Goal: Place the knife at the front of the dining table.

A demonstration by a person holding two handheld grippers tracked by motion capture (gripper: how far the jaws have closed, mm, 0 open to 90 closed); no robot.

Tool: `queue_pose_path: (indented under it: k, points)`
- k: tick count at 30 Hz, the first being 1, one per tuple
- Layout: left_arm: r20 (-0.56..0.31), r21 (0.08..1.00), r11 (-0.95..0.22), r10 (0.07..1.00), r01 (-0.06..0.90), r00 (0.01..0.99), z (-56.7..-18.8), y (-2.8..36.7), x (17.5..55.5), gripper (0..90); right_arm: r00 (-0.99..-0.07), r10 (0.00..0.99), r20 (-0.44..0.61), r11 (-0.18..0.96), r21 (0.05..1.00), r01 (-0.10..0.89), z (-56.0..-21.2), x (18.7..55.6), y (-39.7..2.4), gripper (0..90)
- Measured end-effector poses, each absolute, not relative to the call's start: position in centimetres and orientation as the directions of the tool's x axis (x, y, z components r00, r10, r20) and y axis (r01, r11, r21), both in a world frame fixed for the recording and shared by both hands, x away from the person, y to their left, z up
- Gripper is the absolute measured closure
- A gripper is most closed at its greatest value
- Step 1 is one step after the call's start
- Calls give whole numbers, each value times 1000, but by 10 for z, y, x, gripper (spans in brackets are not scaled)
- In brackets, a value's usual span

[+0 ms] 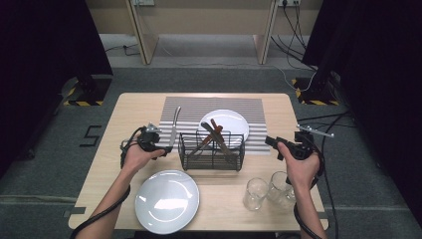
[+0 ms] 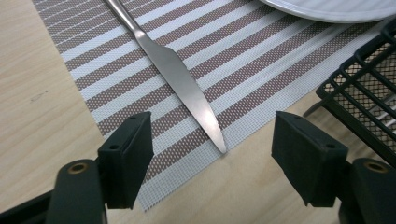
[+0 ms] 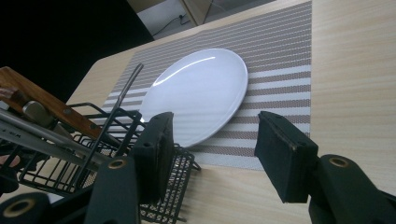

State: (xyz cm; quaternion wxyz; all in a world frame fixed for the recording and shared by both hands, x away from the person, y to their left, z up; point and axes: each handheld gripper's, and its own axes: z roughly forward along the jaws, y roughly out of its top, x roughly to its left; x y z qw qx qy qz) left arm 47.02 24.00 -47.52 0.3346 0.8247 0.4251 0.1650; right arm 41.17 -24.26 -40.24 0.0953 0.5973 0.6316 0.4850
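Black jaws of my left gripper (image 2: 212, 161) stand wide apart and empty, released, just short of the knife (image 2: 180, 79). That knife lies flat on the striped mat (image 2: 261, 70), its tip at the mat's near edge, its handle running away past the frame. From above, I see it left of the plate (image 1: 230, 121) and beside the wire basket (image 1: 212, 151).

My right gripper (image 3: 212, 154) is also open, holding nothing, poised over the basket's right end and looking toward the plate.

I judge the place setting partly done: plate and knife are laid on the mat. Left to do, I think: the utensils (image 1: 213, 138) leaning in the basket, the second plate (image 1: 166, 200) and the two glasses (image 1: 268, 191) waiting at the table's (image 1: 124, 107) near edge.

What exactly those utensils are I cannot make out; wooden handles show, but their working ends are buried in the mesh. The knife's handle end is cut off in the left gripper view.
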Motion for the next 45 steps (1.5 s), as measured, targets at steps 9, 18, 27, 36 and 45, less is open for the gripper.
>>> queue_pose_path:
  k: [9,18,27,36,45]
  points:
    - [-4,718,-406,809,565,587,-470,249,451,264,-300,860,413,-136,752,645,-396,411,-232,464]
    - [-4,742,-387,814,548,581,-468,256,435,272,-333,864,378,-94,771,630,-391,412,-224,469]
    - [-12,765,-363,817,531,576,-466,269,423,273,-374,856,355,-57,786,616,-387,413,-212,473]
    - [-15,777,-356,814,519,580,-465,272,414,271,-404,846,349,-43,799,600,-385,414,-198,476]
    - [-12,792,-348,813,503,582,-462,274,404,271,-438,836,331,-15,811,584,-382,414,-184,477]
